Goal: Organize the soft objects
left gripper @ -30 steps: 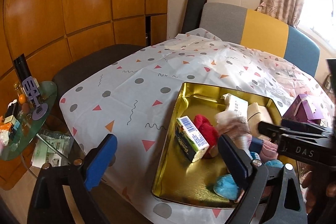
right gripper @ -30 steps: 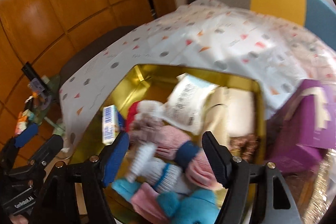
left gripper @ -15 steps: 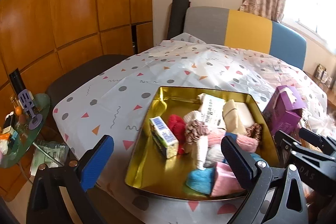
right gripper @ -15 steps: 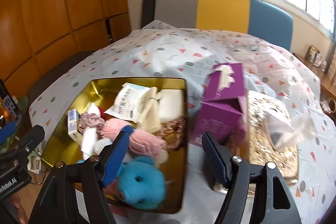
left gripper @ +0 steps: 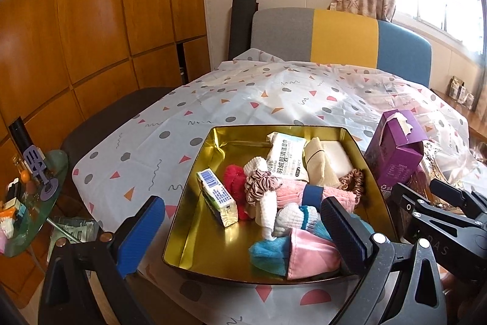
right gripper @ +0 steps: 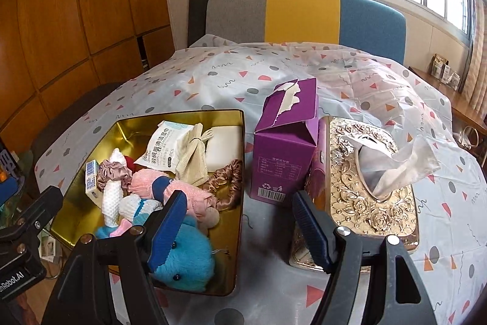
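**Inspector A:** We find both tongs spread and empty: the left tongs (left gripper: pixel 243 230) hang over the near left corner of the gold tin (left gripper: pixel 194 181), the right tongs (right gripper: pixel 237 221) over the gap between tin and purple carton (right gripper: pixel 283 148). The soft items lie heaped in the tin's near right half, blue plush toy (right gripper: pixel 185 255) nearest.

**Inspector B:** We advise taking the top piece first, pinching it mid-body and lifting straight up, lest the pink cloth (left gripper: pixel 310 255) and socks (left gripper: pixel 292 217) drag along.

**Inspector A:** Noted. The small boxed item (left gripper: pixel 217 197) and wipes packet (left gripper: pixel 284 154) appear not to be soft, though we cannot be certain. The carton and ornate tissue box (right gripper: pixel 371 175) crowd the worktop (right gripper: pixel 274 72) right of the tin.
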`<state>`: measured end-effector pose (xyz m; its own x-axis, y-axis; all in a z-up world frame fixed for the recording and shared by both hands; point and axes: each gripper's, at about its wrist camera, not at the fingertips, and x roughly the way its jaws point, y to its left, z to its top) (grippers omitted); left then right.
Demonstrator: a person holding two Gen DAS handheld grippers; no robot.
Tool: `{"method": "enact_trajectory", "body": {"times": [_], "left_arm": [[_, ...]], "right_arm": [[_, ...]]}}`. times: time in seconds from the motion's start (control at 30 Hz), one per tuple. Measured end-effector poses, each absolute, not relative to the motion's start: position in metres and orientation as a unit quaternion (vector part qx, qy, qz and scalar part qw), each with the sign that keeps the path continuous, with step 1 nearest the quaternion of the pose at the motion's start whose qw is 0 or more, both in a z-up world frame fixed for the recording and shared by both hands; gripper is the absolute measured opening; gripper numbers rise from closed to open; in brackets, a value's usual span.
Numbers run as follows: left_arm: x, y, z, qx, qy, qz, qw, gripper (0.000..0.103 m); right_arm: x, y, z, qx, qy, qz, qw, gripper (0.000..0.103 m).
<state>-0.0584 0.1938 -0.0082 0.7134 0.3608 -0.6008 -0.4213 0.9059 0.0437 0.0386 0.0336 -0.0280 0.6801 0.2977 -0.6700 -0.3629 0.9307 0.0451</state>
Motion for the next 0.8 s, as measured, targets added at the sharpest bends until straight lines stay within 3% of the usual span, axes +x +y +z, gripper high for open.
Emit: {"method": "enact_trajectory", "body": {"times": [0.8], "left_arm": [[-0.061, 0.2002, -0.0095, -0.053, 0.314, 0.215, 0.923, 0.103]], "right_arm": [[0.0341, 0.0378, -0.0266, -0.052, 0.357, 0.184, 0.914, 0.073]]}}
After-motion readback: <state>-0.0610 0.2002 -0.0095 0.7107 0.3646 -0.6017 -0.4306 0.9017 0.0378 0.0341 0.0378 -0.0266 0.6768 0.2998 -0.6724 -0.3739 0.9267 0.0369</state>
